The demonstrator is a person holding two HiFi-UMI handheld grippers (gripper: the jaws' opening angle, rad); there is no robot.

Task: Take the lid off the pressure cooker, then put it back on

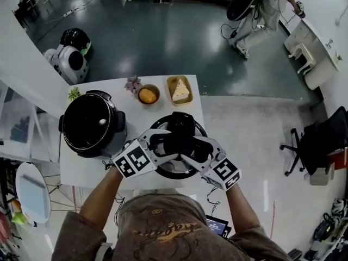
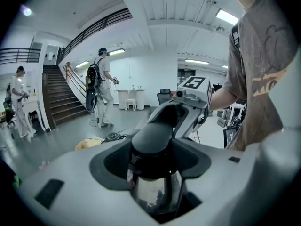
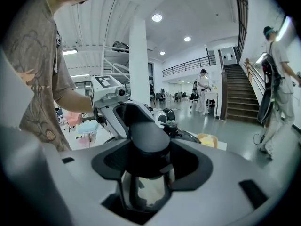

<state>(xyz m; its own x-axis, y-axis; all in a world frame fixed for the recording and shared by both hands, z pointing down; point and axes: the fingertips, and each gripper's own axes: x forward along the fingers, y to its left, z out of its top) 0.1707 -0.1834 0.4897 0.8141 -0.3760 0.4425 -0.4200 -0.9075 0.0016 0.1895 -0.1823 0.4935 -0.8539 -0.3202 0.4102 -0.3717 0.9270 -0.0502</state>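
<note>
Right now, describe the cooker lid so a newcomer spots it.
Look at the white table, right of the open black pot: the round lid. Unlike the fruit bowl and cake dish behind, it has a chrome rim and black handle.

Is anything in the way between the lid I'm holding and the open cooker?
Nothing visible. The lid, gripped by the left gripper and right gripper, hangs beside the open cooker, only bare table between them; the bowl and dish sit farther back.

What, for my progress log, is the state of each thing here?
Pressure cooker, open, lid off.
Lid, off the cooker, gripped by its handle from both sides.
Left tool, shut on lid handle.
Right tool, shut on lid handle.
Bowl, holding an orange item.
</note>
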